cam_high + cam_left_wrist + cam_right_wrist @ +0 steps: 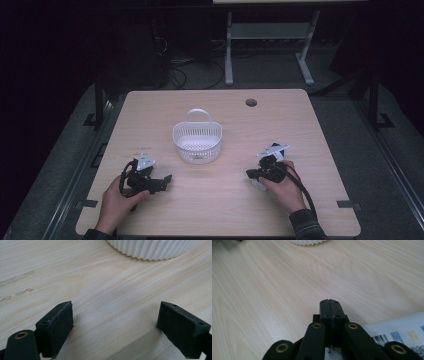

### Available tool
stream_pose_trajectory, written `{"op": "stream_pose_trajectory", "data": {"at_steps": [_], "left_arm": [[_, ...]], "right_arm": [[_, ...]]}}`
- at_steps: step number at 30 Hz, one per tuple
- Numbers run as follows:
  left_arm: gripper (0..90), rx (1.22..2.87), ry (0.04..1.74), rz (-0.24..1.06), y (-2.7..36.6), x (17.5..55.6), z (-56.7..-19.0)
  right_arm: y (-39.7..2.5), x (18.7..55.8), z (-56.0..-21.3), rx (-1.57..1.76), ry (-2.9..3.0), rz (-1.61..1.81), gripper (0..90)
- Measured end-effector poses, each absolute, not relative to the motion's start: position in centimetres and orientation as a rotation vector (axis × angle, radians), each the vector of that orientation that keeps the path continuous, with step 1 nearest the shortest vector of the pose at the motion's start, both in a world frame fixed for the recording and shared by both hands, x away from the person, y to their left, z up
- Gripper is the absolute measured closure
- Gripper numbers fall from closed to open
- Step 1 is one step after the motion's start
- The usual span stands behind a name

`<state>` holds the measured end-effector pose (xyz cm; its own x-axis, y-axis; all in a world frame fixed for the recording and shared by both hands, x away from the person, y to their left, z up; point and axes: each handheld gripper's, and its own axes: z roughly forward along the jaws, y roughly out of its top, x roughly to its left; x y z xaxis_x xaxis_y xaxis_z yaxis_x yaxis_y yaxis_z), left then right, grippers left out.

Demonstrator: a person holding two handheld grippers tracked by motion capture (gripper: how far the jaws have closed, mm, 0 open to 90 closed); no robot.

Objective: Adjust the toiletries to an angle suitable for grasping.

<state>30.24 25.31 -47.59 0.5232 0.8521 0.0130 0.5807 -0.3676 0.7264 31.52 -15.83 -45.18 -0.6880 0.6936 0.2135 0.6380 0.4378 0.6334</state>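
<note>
Left gripper [115, 322]: jaws released, spread wide over bare table [300, 120], nothing between them. The basket [152, 250] (white, ribbed) stands ahead of the jaws, apart from them. Right gripper [329, 303]: jaws clenched pad to pad, empty; a white packet [397, 332] lies just beside them, under the hand.

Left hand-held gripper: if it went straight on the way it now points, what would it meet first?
Probably the white basket. The left hand-held gripper has its jaws wide apart over bare wooden table, and the basket's ribbed wall lies ahead, a little to the right of centre. Depth is unclear, so it might just graze it.
</note>
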Motion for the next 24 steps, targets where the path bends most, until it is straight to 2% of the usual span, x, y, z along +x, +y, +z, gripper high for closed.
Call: {"op": "stream_pose_trajectory", "data": {"at_steps": [24], "left_arm": [[12.6,2.091,1.159,0.516,25.3,30.2,-47.6]], "right_arm": [[-19.7,28.5,-44.7,1.264,2.548,1.049,90.0]]}}
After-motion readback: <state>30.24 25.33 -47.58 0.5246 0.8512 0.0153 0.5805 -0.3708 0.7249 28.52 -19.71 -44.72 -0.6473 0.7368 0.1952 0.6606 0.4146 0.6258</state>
